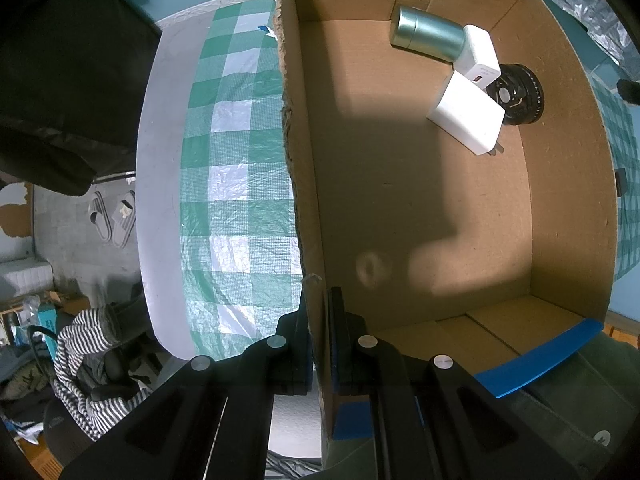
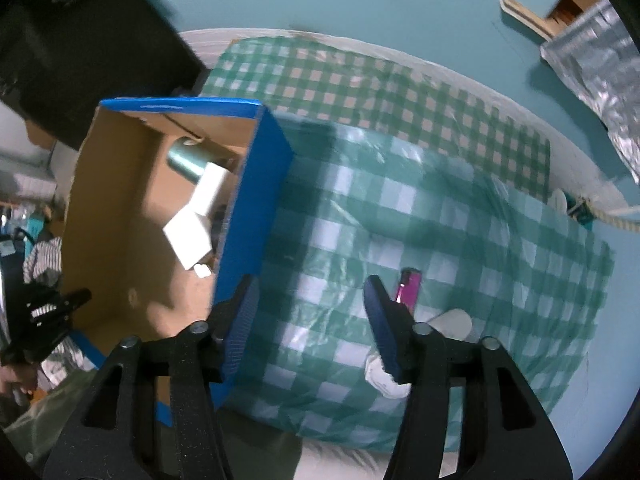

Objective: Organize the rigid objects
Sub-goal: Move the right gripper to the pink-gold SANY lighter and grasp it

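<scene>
A cardboard box (image 1: 568,160) with blue-taped rims stands on the checked cloth. Inside it lie a green metal tin (image 1: 428,34), two white chargers (image 1: 468,116) and a black round part (image 1: 520,96). My left gripper (image 1: 320,320) is shut on the box's left wall, one finger on each side. In the right wrist view the same box (image 2: 256,184) is at the left, and my right gripper (image 2: 310,300) hangs open over the cloth with nothing between its fingers. A small pink object (image 2: 410,290) lies just past its right finger, with white round items (image 2: 454,322) near it.
A green-and-white checked plastic cloth (image 2: 460,208) covers the round white table (image 1: 160,160). Crinkled silver foil (image 2: 592,80) sits at the far right. Slippers (image 1: 112,216) and striped clothing (image 1: 80,360) lie on the floor at the left.
</scene>
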{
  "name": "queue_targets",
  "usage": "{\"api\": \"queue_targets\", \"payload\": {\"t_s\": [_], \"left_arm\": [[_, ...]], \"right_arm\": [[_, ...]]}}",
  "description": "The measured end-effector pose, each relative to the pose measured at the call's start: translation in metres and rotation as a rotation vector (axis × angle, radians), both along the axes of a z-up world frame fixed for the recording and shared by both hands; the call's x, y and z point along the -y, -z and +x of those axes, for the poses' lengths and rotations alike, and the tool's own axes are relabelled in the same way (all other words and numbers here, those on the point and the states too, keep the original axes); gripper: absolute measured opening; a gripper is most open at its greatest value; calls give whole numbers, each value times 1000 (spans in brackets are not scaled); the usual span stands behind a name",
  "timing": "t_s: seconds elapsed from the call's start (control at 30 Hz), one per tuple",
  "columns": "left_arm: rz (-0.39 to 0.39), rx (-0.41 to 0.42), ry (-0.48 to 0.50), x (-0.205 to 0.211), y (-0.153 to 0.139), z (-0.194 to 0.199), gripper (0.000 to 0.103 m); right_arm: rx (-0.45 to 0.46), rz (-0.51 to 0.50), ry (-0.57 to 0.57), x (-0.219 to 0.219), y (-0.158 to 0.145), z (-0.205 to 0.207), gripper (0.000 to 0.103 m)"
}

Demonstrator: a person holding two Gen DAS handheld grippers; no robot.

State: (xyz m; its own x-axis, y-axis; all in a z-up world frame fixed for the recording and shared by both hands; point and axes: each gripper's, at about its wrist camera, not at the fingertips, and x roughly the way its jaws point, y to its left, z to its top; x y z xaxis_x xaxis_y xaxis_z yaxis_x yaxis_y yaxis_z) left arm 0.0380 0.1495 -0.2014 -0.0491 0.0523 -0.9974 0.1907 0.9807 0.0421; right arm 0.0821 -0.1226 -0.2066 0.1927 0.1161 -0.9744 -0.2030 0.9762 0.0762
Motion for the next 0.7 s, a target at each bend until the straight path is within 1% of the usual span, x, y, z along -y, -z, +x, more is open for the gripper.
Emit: {"api": "queue_targets", "payload": {"t_s": [0.17, 0.33, 0.47, 0.7], "left_arm": [[1, -2, -1, 0, 0, 0, 6], [2, -2, 1, 0, 0, 0, 6], [3, -3, 1, 0, 0, 0, 6], [2, -4, -1, 1, 1, -1, 6]], "right_arm": [[-32, 35, 94, 31, 21, 7, 61], [-61, 34, 173, 63, 46, 19, 61], [-75, 25, 195, 80, 66, 26, 61], [-115, 33, 196, 90, 97, 25, 61]]}}
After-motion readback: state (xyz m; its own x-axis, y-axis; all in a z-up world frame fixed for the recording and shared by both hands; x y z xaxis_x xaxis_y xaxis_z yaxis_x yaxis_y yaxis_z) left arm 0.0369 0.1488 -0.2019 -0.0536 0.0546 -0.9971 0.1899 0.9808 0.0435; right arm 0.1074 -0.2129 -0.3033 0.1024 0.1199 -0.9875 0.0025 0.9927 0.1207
